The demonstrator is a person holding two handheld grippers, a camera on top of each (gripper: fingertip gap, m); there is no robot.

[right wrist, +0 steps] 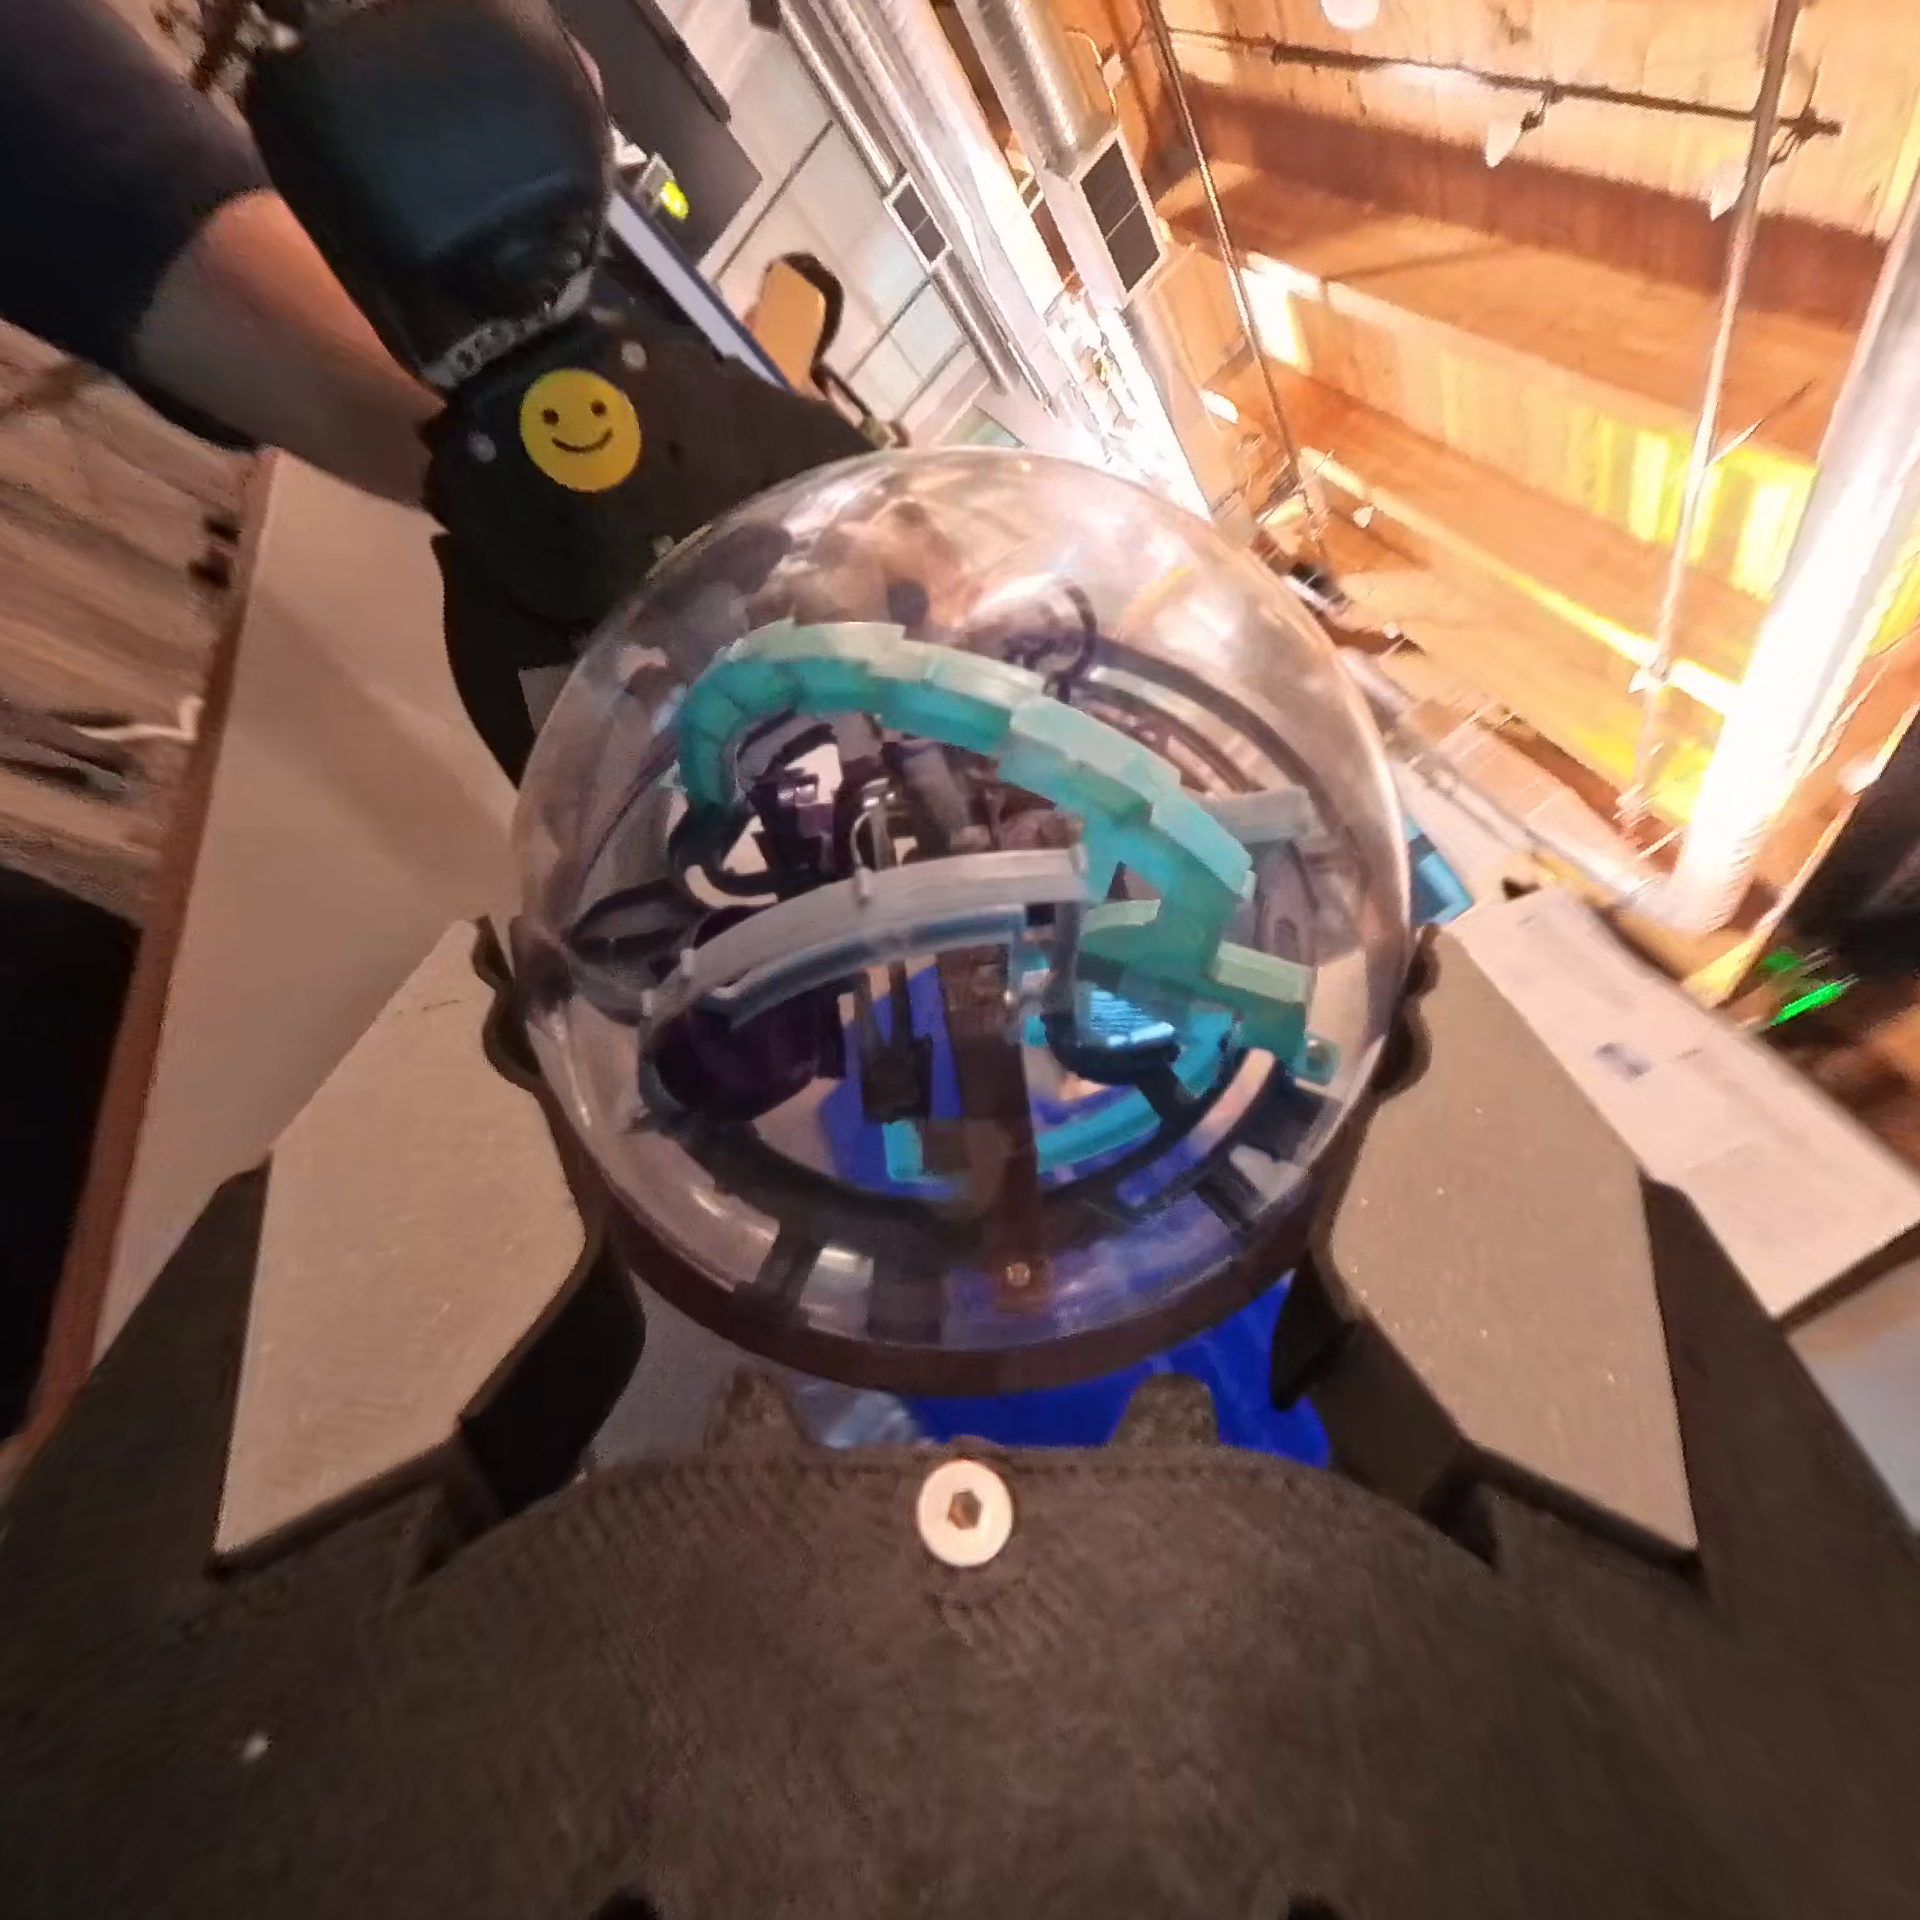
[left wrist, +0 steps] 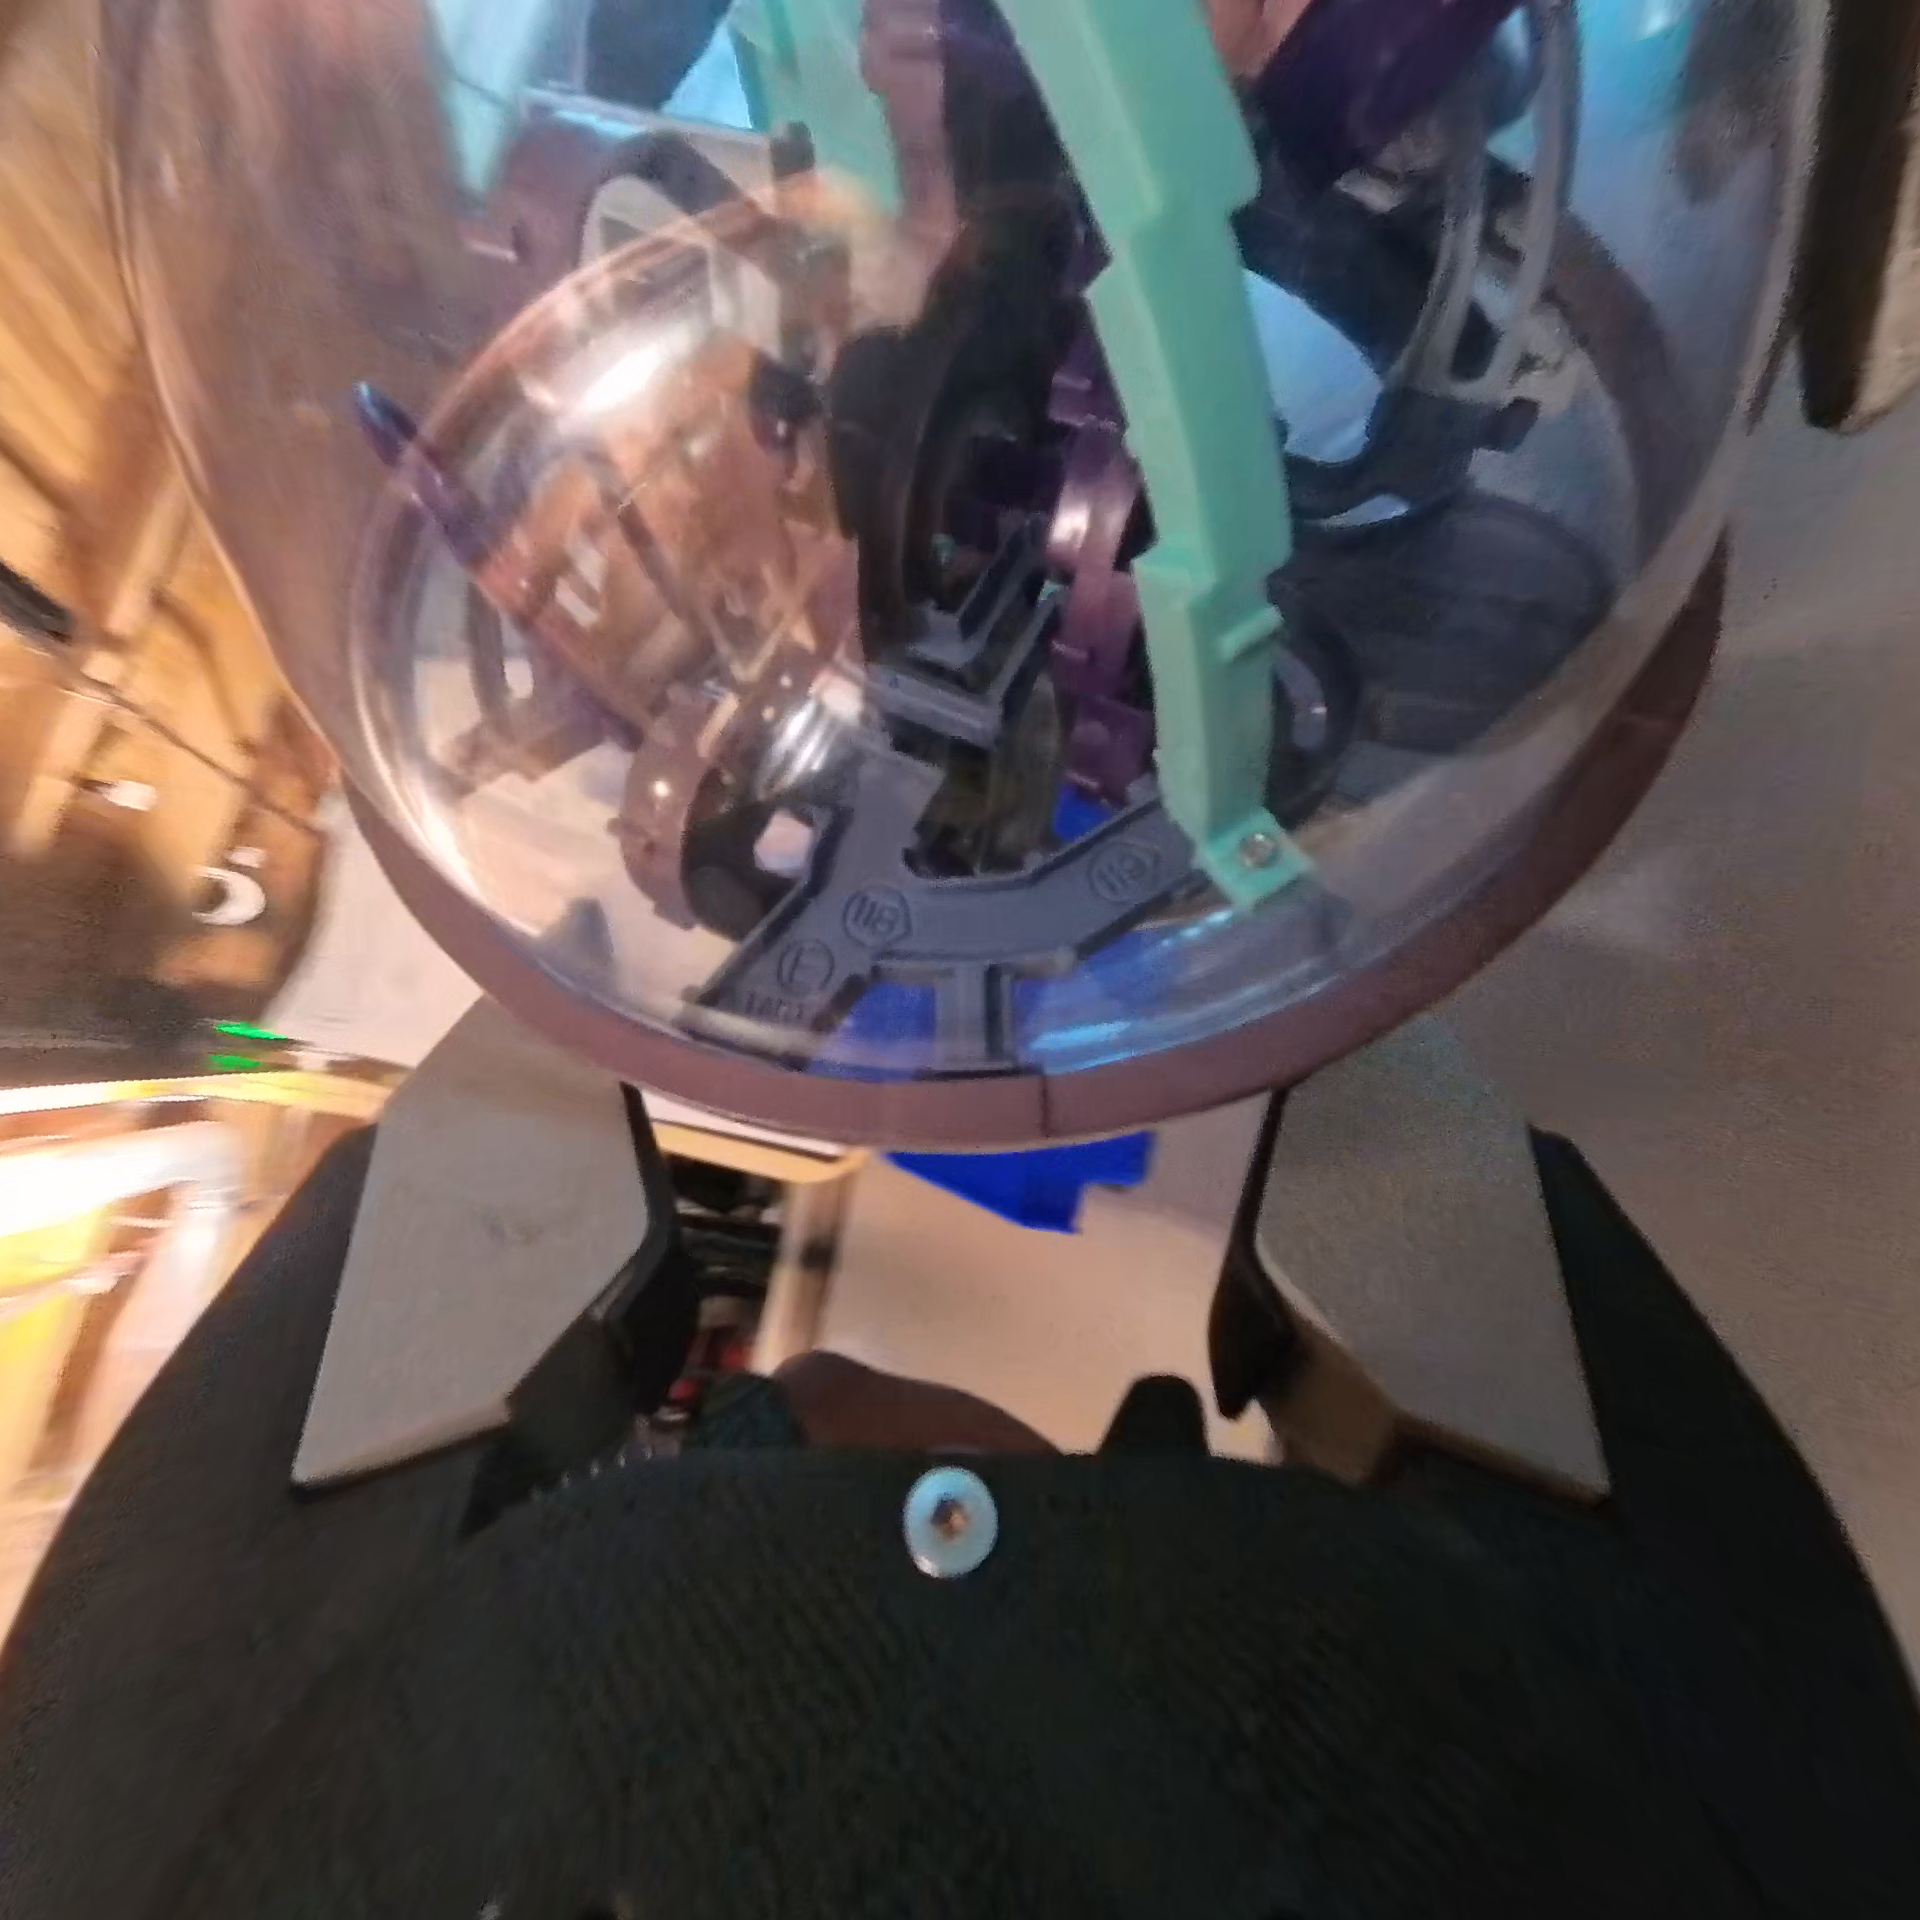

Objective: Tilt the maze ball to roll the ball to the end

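The right claw (right wrist: 956, 966) is spread wide and pinches the maze ball (right wrist: 961, 904) from two sides. Its two fingers (right wrist: 499, 997) press on the clear shell, one on the left side and one on the right. The ball sits up in the air between them, right in the middle of the right wrist view.

The left claw (left wrist: 951, 1101) is spread wide too. The ball (left wrist: 987, 623) fills the space just past it, very close to the camera. Its fingertips (left wrist: 634, 1117) go under the dark ring (left wrist: 1039, 1107) at the bottom of the ball, and I cannot tell if they press on it. In the right wrist view this same claw (right wrist: 582, 520) is behind the ball, on the far left side. It is black with a round yellow smiley sticker (right wrist: 580, 431). A person's arm (right wrist: 208, 301) in a dark sleeve reaches to it.

Inside the clear ball there are curvy tracks. One track is green-blue (right wrist: 1039, 717) and bends over the top. One is grey (right wrist: 862, 914) and goes across the middle. There are purple bits (right wrist: 727, 1049) too. In the left wrist view a small shiny silver ball (left wrist: 805, 732) sits low down, next to the grey track (left wrist: 935, 914).

Under the maze ball there is a blue thing (right wrist: 1195, 1392). A pale table (right wrist: 1683, 1091) is on the right. Behind it the room looks orange and blurry.
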